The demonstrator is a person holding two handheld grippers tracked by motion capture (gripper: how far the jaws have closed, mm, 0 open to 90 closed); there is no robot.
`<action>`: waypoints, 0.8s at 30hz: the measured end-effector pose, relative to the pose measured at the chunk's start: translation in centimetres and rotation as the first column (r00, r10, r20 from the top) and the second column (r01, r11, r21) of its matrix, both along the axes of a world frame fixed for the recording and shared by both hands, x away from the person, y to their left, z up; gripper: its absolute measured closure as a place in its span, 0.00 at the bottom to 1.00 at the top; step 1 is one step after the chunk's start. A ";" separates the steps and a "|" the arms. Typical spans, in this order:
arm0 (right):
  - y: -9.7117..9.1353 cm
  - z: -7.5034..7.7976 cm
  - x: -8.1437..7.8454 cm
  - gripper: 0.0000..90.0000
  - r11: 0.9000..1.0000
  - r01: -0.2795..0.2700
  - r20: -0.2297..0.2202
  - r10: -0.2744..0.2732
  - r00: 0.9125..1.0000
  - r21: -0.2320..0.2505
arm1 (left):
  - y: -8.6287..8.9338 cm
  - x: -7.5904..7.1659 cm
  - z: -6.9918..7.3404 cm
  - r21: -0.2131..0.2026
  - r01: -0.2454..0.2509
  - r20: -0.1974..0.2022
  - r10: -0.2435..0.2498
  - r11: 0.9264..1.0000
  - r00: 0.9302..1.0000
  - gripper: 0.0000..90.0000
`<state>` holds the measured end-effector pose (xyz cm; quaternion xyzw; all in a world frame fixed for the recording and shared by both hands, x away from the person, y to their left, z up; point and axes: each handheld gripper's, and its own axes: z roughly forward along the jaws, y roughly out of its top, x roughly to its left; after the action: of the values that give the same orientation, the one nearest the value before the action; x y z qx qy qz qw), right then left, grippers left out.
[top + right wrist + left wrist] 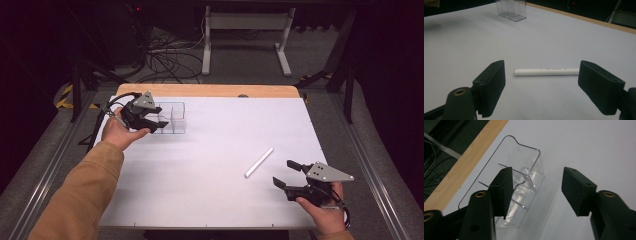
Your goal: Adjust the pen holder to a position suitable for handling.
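While the left gripper (pixel 156 119) hovers at the clear divided box (pixel 172 118) at upper left, jaws spread and gripping nothing, the right gripper (pixel 286 173) waits open at lower right. Between them, the white tube (pixel 259 162) lies untouched on the table (pixel 200 190); work seems barely begun.

Clear organizer (pixel 170 118), white pen (pixel 259 162), white table (pixel 215 190).

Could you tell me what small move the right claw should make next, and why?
Probably ease the right claw forward and down over the white pen. Its jaws stand open with nothing between them, and the pen lies flat on the white table just ahead of them, untouched. The left claw is already at the clear divided box, so the pen looks like the next thing to pick up.
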<state>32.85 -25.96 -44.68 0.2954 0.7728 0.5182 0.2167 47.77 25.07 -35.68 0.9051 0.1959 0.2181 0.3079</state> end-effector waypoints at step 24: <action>-0.2 -0.2 0.0 0.25 1.000 -0.010 -0.002 0.010 1.000 0.006 | -2.6 4.4 -2.8 0.213 -0.016 -0.093 0.037 0.977 0.995 0.60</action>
<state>32.84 -26.18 -44.84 0.2924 0.7731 0.5212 0.2126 52.21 22.46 -38.44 0.9395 0.1982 0.1979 0.1972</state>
